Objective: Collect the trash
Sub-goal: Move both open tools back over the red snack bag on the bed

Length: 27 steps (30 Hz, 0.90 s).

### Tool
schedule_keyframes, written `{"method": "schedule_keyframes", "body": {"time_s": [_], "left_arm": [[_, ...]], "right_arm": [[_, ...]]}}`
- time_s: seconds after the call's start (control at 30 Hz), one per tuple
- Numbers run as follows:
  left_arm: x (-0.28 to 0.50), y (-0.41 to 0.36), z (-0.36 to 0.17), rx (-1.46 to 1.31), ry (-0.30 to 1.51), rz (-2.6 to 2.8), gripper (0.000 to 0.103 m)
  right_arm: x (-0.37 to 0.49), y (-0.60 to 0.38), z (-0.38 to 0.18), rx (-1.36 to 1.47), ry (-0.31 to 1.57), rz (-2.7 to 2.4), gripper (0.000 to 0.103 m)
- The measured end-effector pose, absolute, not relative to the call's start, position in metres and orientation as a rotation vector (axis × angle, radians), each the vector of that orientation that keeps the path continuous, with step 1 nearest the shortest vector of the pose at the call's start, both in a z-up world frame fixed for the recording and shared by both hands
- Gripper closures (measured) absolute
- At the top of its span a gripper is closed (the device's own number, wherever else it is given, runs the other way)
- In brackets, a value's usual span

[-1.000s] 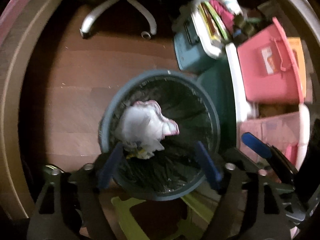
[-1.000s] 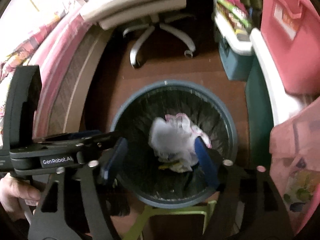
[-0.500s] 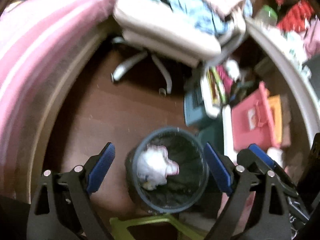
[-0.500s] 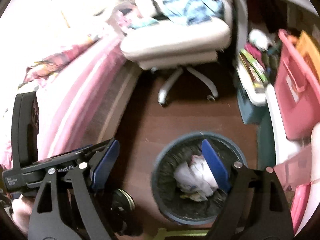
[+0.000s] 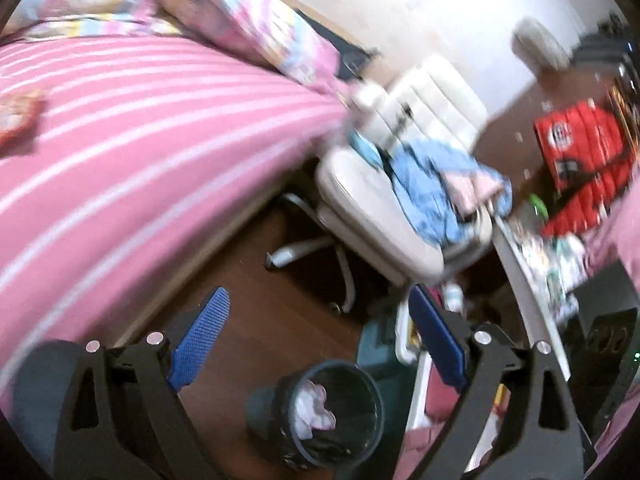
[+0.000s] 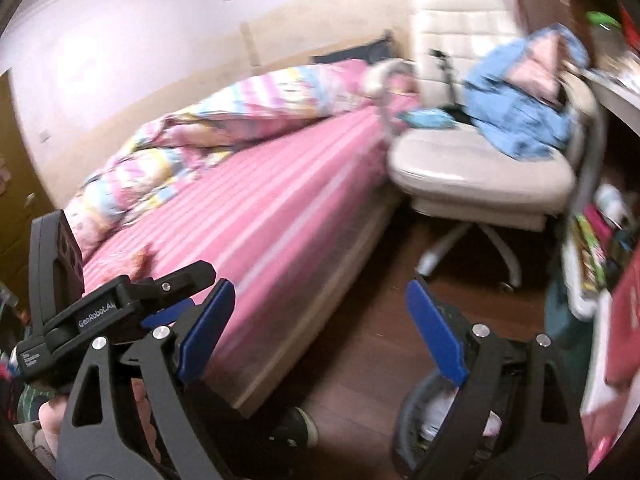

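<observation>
The trash [image 5: 314, 404], a crumpled white and pink wad, lies inside the bin [image 5: 368, 400], which stands on the wood floor at the bottom centre of the left wrist view; in the right wrist view only a slice of the bin and a pale scrap of the wad show at the lower right, mostly hidden behind that gripper's own frame. A second ago the bin filled both views and the wad sat right between the blue pads; now it is small and low in the frame, with the bed [image 5: 120, 152], the chair [image 5: 380, 216] and the wall above it taking up most of each picture, so both tools have lifted up and away from the bin. The left gripper [image 5: 316, 332] stands wide with nothing between its pads, only floor and the chair's base behind the gap. The right gripper [image 6: 320, 324] is opening, likewise with nothing held, and the left tool shows beside it at the lower left of its view, a hand under it. The wad was therefore let go into the bin and this piece looks delivered. For the task that seems to mean the drop is done and the next piece must be found; a small red-and-pale item [image 5: 18, 118] on the bed at the far left may be a wrapper, but it is too blurred to say.
</observation>
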<state>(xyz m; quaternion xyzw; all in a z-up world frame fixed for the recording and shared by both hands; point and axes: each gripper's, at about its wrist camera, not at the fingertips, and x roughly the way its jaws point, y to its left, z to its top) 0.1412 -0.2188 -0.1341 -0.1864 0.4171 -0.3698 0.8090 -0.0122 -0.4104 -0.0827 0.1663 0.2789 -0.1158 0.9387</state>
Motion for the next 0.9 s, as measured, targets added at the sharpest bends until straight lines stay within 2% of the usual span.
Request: {"method": "schedule_keyframes", "body": {"time_s": [0.23, 0.5, 0.9], "left_arm": [[0.167, -0.127, -0.118, -0.430, 0.835, -0.607, 0.014], [0.192, -0.037, -0.124, -0.463, 0.796, -0.420, 0.014], [0.254, 0.035, -0.155, -0.454, 0.788, -0.311, 0.014]], "right_arm": [[0.054, -0.340, -0.068, 0.276, 0.596, -0.010, 0.015], [0.122, -0.261, -0.071, 0.199, 0.640, 0.170, 0.015], [0.215, -0.192, -0.103, 0.189, 0.721, 0.284, 0.015]]}}
